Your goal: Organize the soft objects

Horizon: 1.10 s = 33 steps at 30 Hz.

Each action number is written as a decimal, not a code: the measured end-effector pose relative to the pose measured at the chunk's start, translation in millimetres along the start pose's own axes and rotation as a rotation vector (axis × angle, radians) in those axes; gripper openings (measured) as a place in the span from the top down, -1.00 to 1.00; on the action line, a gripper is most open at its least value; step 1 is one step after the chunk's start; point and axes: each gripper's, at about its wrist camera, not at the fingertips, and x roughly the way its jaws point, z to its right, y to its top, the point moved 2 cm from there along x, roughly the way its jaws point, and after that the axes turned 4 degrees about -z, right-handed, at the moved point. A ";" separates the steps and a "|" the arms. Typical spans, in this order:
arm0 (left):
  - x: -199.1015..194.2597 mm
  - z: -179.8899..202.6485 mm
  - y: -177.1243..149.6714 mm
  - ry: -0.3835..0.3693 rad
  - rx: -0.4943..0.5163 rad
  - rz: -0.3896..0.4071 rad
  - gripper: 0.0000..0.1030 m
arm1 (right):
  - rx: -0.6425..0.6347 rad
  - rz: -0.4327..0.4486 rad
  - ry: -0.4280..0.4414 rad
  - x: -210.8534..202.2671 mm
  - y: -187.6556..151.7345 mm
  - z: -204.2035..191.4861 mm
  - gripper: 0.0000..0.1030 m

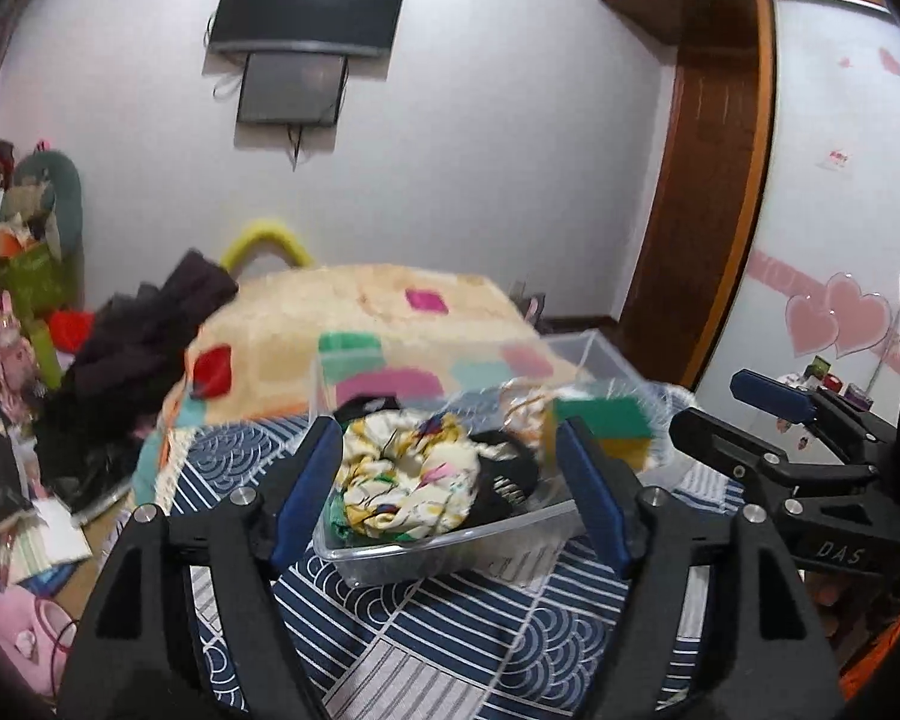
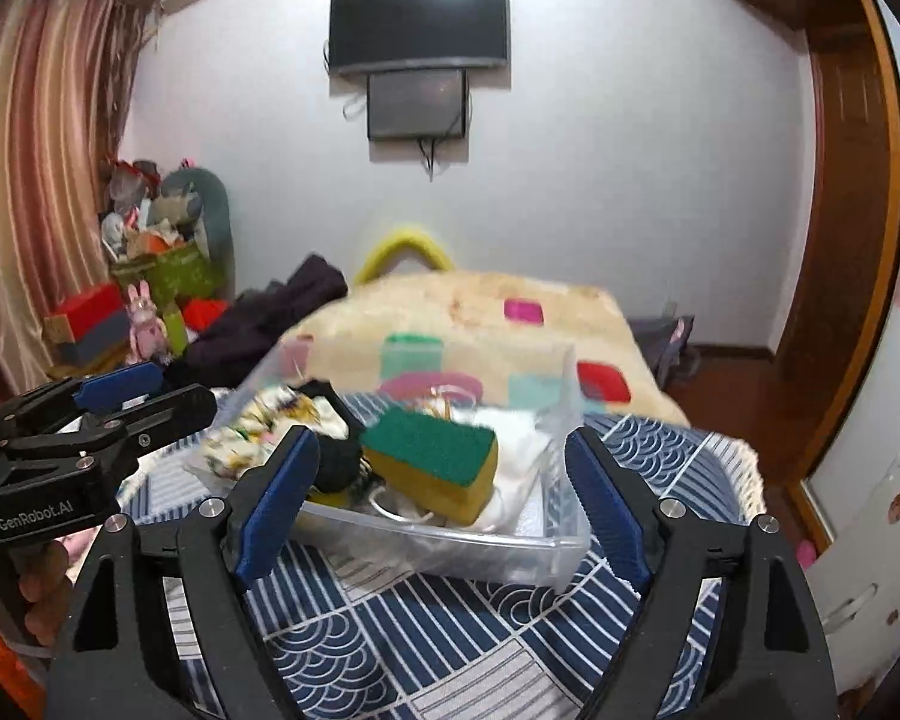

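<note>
A clear plastic box point(image 1: 450, 534) point(image 2: 450, 552) sits on a blue-and-white patterned cloth point(image 1: 450, 630). In it lie a white, yellow-patterned scrunchie point(image 1: 402, 474) point(image 2: 246, 438), a black soft item point(image 1: 504, 480) point(image 2: 336, 456), a green-and-yellow sponge point(image 1: 606, 420) point(image 2: 432, 456) and something white and fluffy point(image 2: 516, 438). My left gripper point(image 1: 447, 432) point(image 2: 180, 387) is open, its blue pads standing either side of the box's near end without pressing on it. My right gripper point(image 2: 438, 441) point(image 1: 708, 402) is open too, with the box's other end between its fingers.
Behind the box lies a cream blanket point(image 1: 378, 324) point(image 2: 468, 312) with coloured squares. Dark clothing point(image 1: 132, 348) is piled to its left, with toys and boxes point(image 2: 150, 276) beyond. A hand point(image 2: 42, 588) holds the left gripper. A wooden wardrobe point(image 1: 720, 180) stands on the right.
</note>
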 end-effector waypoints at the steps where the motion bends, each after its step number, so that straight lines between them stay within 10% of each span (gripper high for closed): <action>1: -7.8 3.1 2.1 -0.003 0.005 0.016 -0.49 | 0.001 0.013 0.003 -3.9 2.1 -0.7 -0.62; 8: -65.3 20.0 8.3 0.022 0.038 0.152 -0.91 | 0.008 0.144 0.005 -49.9 13.0 -3.0 -0.92; 33: -114.2 39.0 3.3 0.065 0.074 0.249 -0.99 | 0.018 0.243 0.030 -84.6 4.6 -17.1 -0.99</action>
